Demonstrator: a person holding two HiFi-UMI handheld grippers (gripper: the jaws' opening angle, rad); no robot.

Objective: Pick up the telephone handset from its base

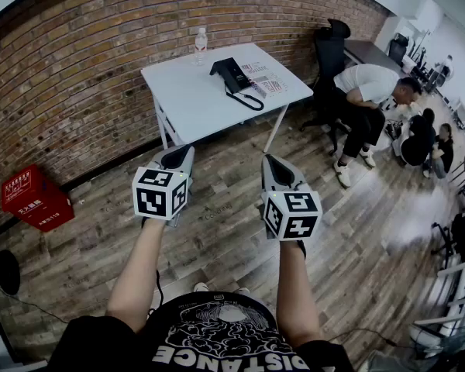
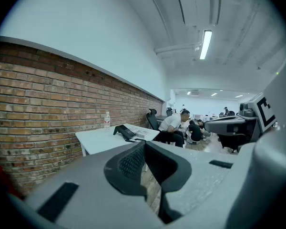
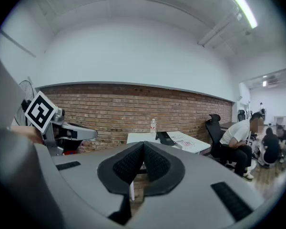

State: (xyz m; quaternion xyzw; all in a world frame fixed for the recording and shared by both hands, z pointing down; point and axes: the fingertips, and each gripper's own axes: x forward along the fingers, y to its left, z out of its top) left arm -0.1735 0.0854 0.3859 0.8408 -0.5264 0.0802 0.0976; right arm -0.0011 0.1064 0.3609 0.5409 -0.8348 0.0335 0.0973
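A black telephone (image 1: 231,74) with its handset on the base stands on a white table (image 1: 182,99) by the brick wall, and its cord loops toward the table's front edge. The phone also shows small and far off in the left gripper view (image 2: 125,132) and in the right gripper view (image 3: 165,138). My left gripper (image 1: 179,153) and right gripper (image 1: 274,162) are held side by side over the wooden floor, well short of the table. Both point toward it. The left gripper's jaws (image 2: 145,149) are shut on nothing, and the right gripper's jaws (image 3: 143,149) also meet with nothing between them.
A water bottle (image 1: 201,45) stands at the table's far edge and papers (image 1: 265,81) lie right of the phone. A black office chair (image 1: 329,53) and a seated person (image 1: 368,91) are right of the table, with more people beyond. A red box (image 1: 35,198) sits at the wall on the left.
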